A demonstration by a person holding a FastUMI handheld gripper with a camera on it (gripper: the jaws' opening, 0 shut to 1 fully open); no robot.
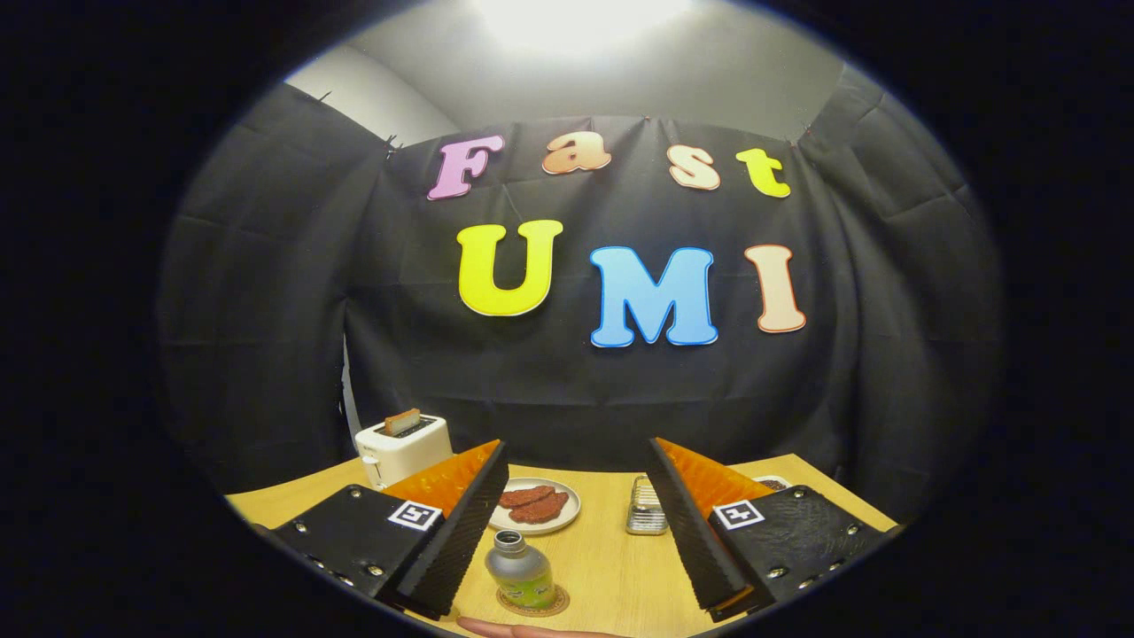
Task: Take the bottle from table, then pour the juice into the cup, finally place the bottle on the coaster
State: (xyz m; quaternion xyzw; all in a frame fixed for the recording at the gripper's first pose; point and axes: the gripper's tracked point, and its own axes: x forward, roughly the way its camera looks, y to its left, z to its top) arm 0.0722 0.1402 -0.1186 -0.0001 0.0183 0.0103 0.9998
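A small bottle (521, 571) with a grey neck, an open top and a green label stands upright on a round brown coaster (533, 605) on the wooden table (611, 567). It sits low between my fingers, closer to the left finger (461, 523). My gripper (576, 461) is open, raised above the table, with nothing held between its fingers. A clear ribbed glass cup (647, 508) stands just inside the right finger (691, 523), beyond the bottle.
A white plate (537, 509) with dark reddish slices lies beyond the bottle. A white toaster (403, 447) with a slice of toast in it stands at the table's back left. A person's fingertip (509, 629) shows at the near table edge below the coaster.
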